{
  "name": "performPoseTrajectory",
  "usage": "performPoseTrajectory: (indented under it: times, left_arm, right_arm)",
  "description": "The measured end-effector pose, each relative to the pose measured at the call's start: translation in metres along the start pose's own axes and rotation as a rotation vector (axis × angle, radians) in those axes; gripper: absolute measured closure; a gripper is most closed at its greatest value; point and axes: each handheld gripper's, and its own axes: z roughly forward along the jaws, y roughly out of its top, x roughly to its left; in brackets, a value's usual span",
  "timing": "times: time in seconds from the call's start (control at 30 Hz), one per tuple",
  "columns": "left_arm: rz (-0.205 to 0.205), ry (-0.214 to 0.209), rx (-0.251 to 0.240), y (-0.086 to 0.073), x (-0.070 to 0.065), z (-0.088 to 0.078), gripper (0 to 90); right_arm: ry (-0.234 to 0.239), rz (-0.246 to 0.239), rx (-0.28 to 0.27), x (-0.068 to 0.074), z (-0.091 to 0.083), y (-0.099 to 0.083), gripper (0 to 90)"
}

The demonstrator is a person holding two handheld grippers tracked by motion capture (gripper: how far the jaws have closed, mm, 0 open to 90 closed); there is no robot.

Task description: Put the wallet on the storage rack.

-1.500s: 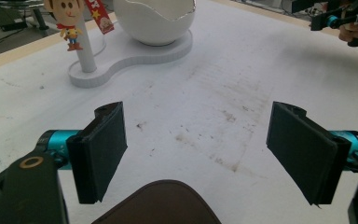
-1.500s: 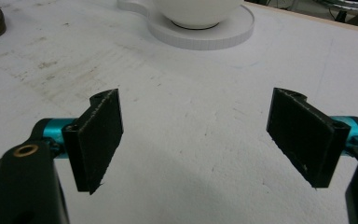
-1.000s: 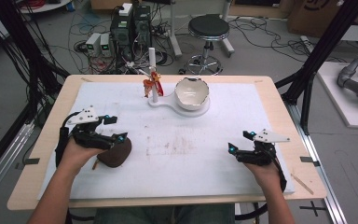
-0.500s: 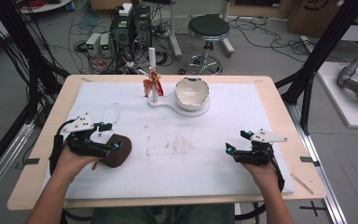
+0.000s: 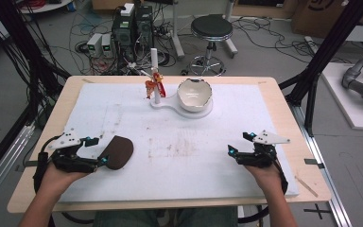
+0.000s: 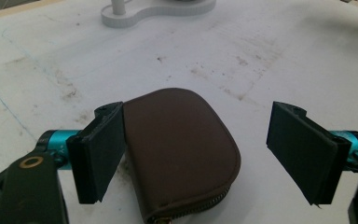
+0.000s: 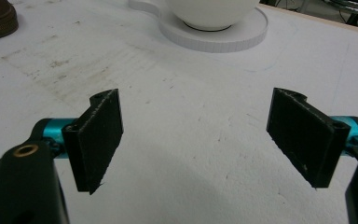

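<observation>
A: Status on left gripper [image 5: 102,152]?

B: Jaws spread wide, nothing clamped. Brown pouch [image 6: 179,151] flat on the white mat [image 5: 189,161], lying between the jaws but off-centre: one edge touching the jaw at the left of the left gripper view, clear gap to the other jaw. Zipper end toward the camera.

A: Pouch position on the table?

B: Left part of the mat, just ahead of the left hand [image 5: 59,175]. Well apart from the white bowl [image 5: 194,93] and its stand [image 5: 157,75] at the far edge.

A: Right gripper [image 5: 238,146]?

B: Jaws apart too, empty, only bare mat between them. Parked near the right part of the mat, well apart from the pouch. Bowl visible ahead in the right gripper view.

A: Delta versus one second ago?

B: Left gripper pulled back a little toward the near edge. Pouch previously mostly covered by the gripper, now more exposed ahead of the jaws. Right gripper roughly unchanged. Bowl and stand unmoved.
</observation>
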Motion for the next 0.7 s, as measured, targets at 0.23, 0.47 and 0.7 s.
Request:
performPoseTrajectory:
  times: [0.23, 0.47, 0.7]
  left_arm:
    - [0.003, -0.021, 0.048, -0.014, 0.001, -0.001, 19.9]
    - [0.0, -0.024, 0.092, -0.03, 0.001, -0.002, 19.9]
    - [-0.022, 0.02, 0.128, -0.042, 0.008, -0.002, 21.1]
  right_arm:
    - [-0.001, 0.005, 0.003, 0.0, 0.0, -0.001, 18.6]
    - [-0.003, -0.003, 0.009, 0.0, 0.002, -0.001, 18.6]
    - [-0.002, -0.008, 0.013, 0.001, 0.002, -0.001, 18.6]
